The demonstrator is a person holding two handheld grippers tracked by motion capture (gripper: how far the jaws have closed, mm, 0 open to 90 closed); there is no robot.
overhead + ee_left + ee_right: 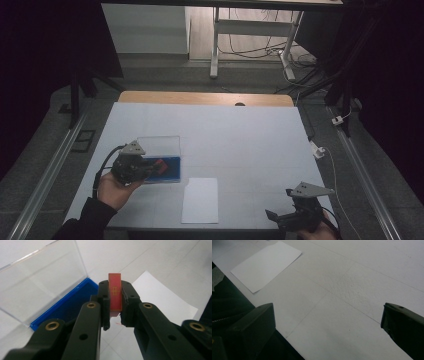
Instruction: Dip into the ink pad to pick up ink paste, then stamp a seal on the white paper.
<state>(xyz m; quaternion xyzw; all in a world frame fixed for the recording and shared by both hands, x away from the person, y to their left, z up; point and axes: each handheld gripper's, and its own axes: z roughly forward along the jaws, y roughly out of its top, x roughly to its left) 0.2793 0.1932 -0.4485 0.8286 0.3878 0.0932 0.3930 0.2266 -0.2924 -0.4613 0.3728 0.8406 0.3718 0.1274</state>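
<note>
My left gripper (115,300) is shut on a thin red card (115,291) with a gold pattern, held upright on edge between the pads. In the high view the left gripper (150,169) hovers at the front left of an open case with a blue base (170,170) and a clear raised lid (159,146); the red card (161,165) shows at its tips. The blue base (67,302) and clear lid (40,282) lie just left of the card in the left gripper view. My right gripper (282,216) rests at the table's front right, jaws wide apart with nothing between them.
A white sheet of paper (201,200) lies on the table (240,135) between the two grippers; the same sheet of paper (265,265) shows in the right gripper view. Beyond the table's wooden far edge (205,98) are a desk frame and cables on the floor.
</note>
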